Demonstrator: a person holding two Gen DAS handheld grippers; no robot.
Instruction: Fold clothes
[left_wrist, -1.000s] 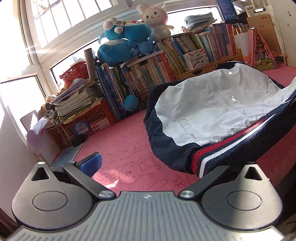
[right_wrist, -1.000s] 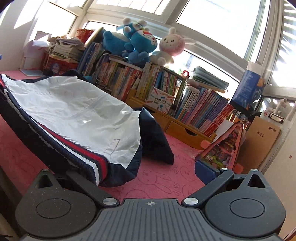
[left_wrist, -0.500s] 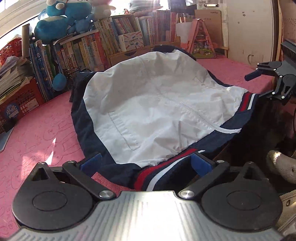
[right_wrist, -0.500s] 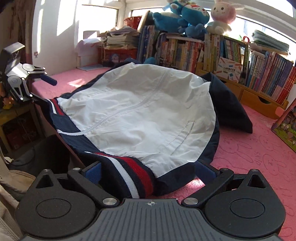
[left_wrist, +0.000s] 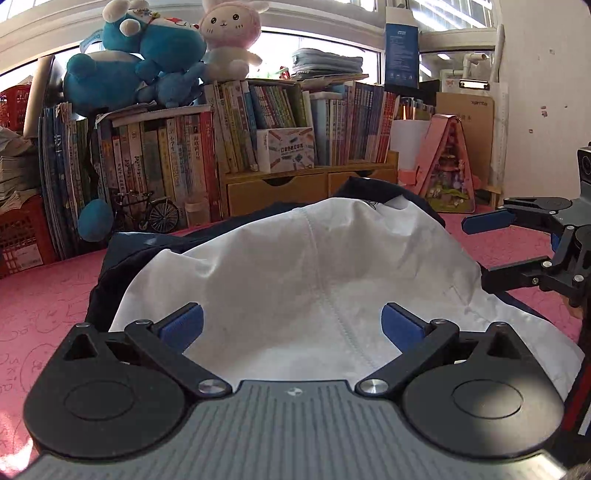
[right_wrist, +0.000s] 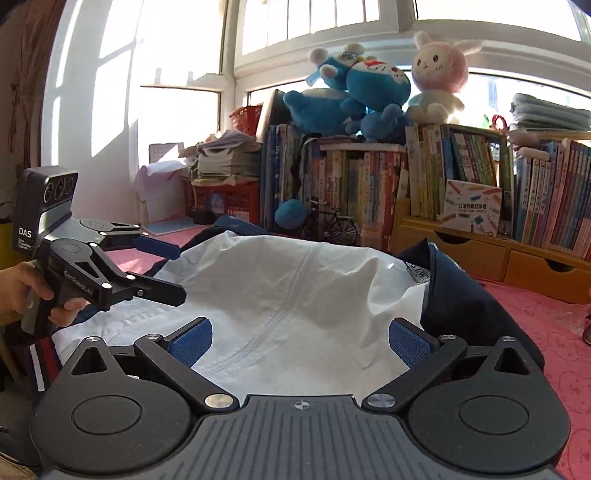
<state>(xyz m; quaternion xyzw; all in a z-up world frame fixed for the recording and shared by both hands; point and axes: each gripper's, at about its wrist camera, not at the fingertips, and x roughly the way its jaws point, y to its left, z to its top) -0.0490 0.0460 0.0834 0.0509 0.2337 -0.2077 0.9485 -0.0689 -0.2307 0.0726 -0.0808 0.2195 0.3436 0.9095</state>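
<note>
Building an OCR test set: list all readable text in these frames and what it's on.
"DAS" on the grey camera block atop the left gripper.
"xiaomi", roughly, faint, on the brown cardboard box.
Embossed lettering on that gripper's black body: too blurred to read.
Small print under "DAS": too small.
Book spines, the white patterned box and the blue carton at the window: print present, illegible.
Label inside the jacket collar: unreadable.

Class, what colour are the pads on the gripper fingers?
Blue pads, clearest in the right wrist view.
</note>
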